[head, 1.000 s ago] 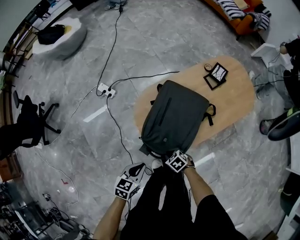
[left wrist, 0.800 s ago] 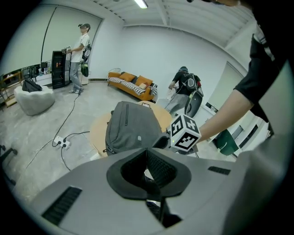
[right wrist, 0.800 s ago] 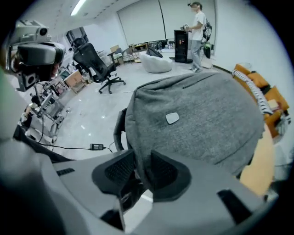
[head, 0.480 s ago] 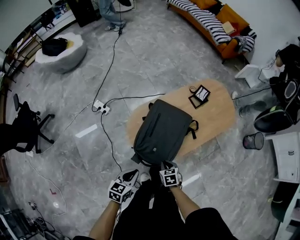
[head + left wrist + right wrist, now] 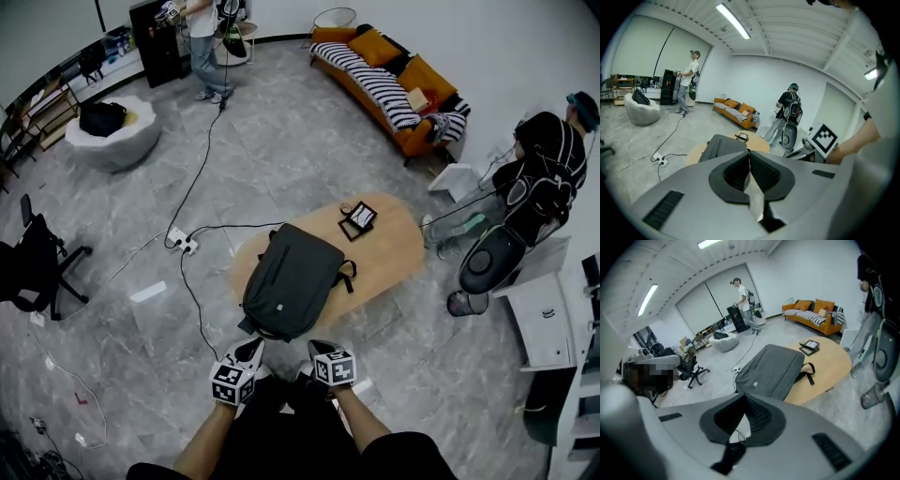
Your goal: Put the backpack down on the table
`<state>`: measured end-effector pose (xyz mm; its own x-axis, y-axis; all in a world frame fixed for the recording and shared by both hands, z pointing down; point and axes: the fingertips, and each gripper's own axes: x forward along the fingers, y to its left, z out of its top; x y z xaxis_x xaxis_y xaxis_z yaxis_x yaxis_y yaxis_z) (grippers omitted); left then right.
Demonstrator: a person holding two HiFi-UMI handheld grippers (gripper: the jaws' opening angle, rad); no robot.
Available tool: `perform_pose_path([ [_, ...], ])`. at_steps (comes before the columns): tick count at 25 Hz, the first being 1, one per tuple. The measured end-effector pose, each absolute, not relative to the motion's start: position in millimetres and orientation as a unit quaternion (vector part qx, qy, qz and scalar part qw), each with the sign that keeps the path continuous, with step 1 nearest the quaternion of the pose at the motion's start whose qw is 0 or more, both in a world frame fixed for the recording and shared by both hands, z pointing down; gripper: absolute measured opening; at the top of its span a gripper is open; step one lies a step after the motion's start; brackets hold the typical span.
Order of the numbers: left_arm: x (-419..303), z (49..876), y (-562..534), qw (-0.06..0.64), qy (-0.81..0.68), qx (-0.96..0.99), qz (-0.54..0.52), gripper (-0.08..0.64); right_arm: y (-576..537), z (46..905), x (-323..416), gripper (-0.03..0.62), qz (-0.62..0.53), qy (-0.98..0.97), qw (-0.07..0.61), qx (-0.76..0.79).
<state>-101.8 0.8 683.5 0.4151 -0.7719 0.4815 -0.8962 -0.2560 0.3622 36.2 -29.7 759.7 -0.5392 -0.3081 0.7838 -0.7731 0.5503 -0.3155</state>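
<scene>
A dark grey backpack [image 5: 291,281] lies flat on the oval wooden table [image 5: 389,255], its near end hanging over the table's edge. Both grippers hover close to my body, short of the bag and not touching it. My left gripper [image 5: 251,348] is shut and empty; in its own view the backpack [image 5: 723,146] lies beyond the shut jaws [image 5: 748,160]. My right gripper [image 5: 317,347] has just been closing and now stands shut with nothing between its pads. In the right gripper view the backpack [image 5: 776,369] and table [image 5: 827,367] lie ahead of the jaws [image 5: 745,403].
A small framed tablet [image 5: 357,221] lies at the table's far end. A power strip [image 5: 178,244] with cables crosses the floor on the left. An office chair [image 5: 33,267], a striped sofa [image 5: 384,75], a bin [image 5: 466,302] and a person [image 5: 539,159] surround the table.
Both grippers have drawn back from the backpack's near end and risen. The bag stays on the table. The head view has lifted and takes in more of the room.
</scene>
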Motion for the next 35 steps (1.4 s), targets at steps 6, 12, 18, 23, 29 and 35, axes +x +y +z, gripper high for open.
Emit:
perform_pose_path([
  [6,-70.1,668.8,11.4,0.306,-0.542,0.778,0.087,0.015,-16.1,699.3,43.4,0.011,0.287,-0.851,0.253,0.360],
  [12,-33.3,643.6,33.8,0.287,-0.564,0.770,0.077,0.015,3.3,644.9,64.1,0.011,0.255,-0.878,0.198,0.353],
  [18,0.2,629.4,61.0,0.275,-0.579,0.761,0.100,0.015,29.6,603.6,84.8,0.011,0.217,-0.903,0.160,0.333],
  [23,19.1,603.2,72.4,0.248,-0.589,0.763,0.097,0.015,48.2,583.4,101.3,0.011,0.201,-0.908,0.144,0.339],
  [29,39.9,589.8,83.6,0.218,-0.594,0.768,0.097,0.015,67.1,582.5,113.3,0.009,0.195,-0.909,0.139,0.341],
  [35,49.1,595.7,89.8,0.207,-0.614,0.757,0.086,0.015,66.4,586.5,123.5,0.009,0.188,-0.911,0.127,0.344],
])
